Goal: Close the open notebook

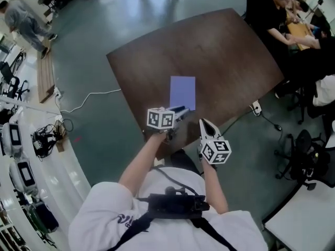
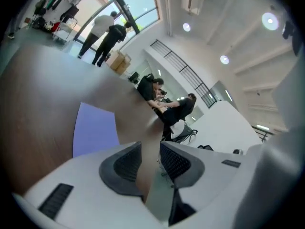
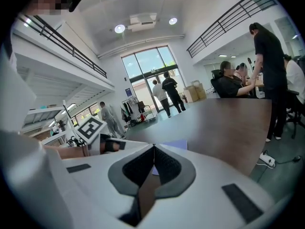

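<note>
Task looks done: the notebook (image 1: pixel 182 92) lies shut at 12 o'clock of the left tongs (image 2: pixel 151 146), which gape empty. The right tongs (image 3: pixel 153 149) are closed. Next, just withdraw.

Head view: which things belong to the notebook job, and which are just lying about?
Job: purple notebook, flat and apparently closed on the table; left gripper, jaws apart, empty; right gripper, jaws together, empty.
Lying about: power strip and white cable on the floor; office chair.
</note>
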### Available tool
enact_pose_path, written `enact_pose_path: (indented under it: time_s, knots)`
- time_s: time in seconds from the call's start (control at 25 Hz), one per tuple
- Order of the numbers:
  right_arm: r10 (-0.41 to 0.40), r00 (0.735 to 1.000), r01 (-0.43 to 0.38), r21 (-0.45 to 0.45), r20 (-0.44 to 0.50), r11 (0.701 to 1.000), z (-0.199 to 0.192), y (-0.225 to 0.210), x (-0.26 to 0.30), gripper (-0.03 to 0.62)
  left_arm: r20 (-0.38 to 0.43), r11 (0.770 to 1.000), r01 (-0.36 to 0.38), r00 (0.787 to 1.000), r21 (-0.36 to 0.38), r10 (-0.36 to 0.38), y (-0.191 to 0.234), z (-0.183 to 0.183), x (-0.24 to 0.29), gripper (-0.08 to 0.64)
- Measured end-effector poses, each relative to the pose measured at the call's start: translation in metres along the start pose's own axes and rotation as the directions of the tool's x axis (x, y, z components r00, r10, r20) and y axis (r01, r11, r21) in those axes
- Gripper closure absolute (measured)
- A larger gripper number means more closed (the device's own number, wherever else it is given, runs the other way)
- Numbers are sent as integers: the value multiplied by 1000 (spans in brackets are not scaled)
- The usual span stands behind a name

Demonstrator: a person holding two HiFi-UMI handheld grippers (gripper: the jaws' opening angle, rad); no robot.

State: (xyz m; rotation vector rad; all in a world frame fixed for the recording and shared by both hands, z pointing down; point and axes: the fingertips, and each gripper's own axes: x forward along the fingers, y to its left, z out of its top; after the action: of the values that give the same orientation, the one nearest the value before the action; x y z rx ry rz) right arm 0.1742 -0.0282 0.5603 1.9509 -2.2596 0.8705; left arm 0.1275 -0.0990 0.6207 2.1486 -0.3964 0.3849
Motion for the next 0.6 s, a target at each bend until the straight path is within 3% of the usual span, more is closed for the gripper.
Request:
enact_pose_path:
  time_s: [0.12,0.24,0.28,0.4,0.6]
  knots:
    - [15,999,-14,-15,28,1000,12,17,-2,589,125,996,-11,992,90,-1,-19,29,-40,466]
    - [55,996,-51,-51,76,997,39,35,0,589,271,970,-100,962,220,37,-43,68,-81,497]
    - [72,993,-65,-67,95,996,50,43,0,589,318,954,-145,946,263,56,-49,80,-95,542]
    - [121,982,-104,-121,144,987,79,76,0,589,432,886,-281,896,368,105,-63,101,-143,554]
    - [164,969,-111,-264,187,958,113,125,-2,589,607,768,-467,784,439,130,-83,112,-207,554]
